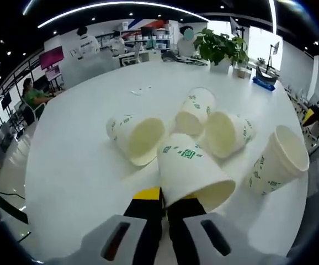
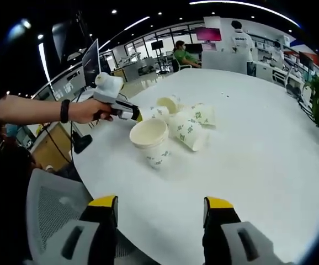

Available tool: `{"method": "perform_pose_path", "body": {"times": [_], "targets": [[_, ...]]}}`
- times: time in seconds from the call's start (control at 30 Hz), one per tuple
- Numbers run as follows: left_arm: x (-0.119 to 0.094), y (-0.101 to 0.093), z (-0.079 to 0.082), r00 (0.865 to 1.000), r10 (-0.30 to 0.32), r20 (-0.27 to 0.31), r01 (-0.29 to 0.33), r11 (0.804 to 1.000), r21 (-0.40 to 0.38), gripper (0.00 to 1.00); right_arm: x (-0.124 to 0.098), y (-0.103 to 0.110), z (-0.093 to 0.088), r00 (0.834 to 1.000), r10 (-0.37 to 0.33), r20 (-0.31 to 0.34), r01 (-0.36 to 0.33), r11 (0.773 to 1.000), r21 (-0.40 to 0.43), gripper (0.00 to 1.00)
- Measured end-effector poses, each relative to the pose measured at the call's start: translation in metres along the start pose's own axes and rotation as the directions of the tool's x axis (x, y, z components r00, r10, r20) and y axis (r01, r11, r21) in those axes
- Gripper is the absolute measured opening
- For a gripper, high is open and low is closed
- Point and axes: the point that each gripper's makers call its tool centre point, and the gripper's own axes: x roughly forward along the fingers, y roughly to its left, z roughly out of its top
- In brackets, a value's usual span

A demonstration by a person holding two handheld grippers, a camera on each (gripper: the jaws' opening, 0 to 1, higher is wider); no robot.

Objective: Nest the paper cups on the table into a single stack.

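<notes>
Several white paper cups with green print are clustered on a round white table (image 1: 82,165). My left gripper (image 1: 164,194) is shut on the rim of one cup (image 1: 195,174) that lies on its side, mouth toward the camera. Just beyond it lie three more: a left cup (image 1: 134,138), a middle cup (image 1: 195,110) and a right cup (image 1: 228,132). Another cup (image 1: 278,160) stands upright at the right. In the right gripper view the upright cup (image 2: 151,141) is nearest, the lying cups (image 2: 190,132) sit behind it, and a hand holds the left gripper (image 2: 137,115) against them. My right gripper (image 2: 159,212) is open and empty, well short of the cups.
A potted plant (image 1: 220,47) and small items stand at the table's far edge. Small scraps (image 1: 140,90) lie on the tabletop. A grey mesh chair (image 2: 43,210) is close to the table's near edge. People sit and stand at desks beyond the table.
</notes>
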Motion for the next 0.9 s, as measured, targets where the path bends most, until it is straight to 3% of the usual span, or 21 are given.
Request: {"method": "perform_pose_path", "body": {"times": [0.43, 0.7, 0.9], "targets": [[-0.023, -0.003, 0.0, 1.0, 0.013, -0.008, -0.013, 1.0, 0.006, 0.0, 0.004, 0.002, 0.026, 1.0, 0.012, 0.028, -0.011, 0.998, -0.055, 0.61], [-0.043, -0.005, 0.002, 1.0, 0.026, -0.008, -0.026, 1.0, 0.018, 0.0, 0.007, 0.006, 0.055, 0.998, 0.025, 0.066, -0.019, 0.995, -0.093, 0.59], [-0.056, -0.008, 0.005, 0.999, 0.014, -0.033, -0.01, 0.992, 0.124, 0.0, 0.013, 0.008, 0.058, 0.997, 0.044, 0.071, -0.035, 0.992, -0.119, 0.59]]}}
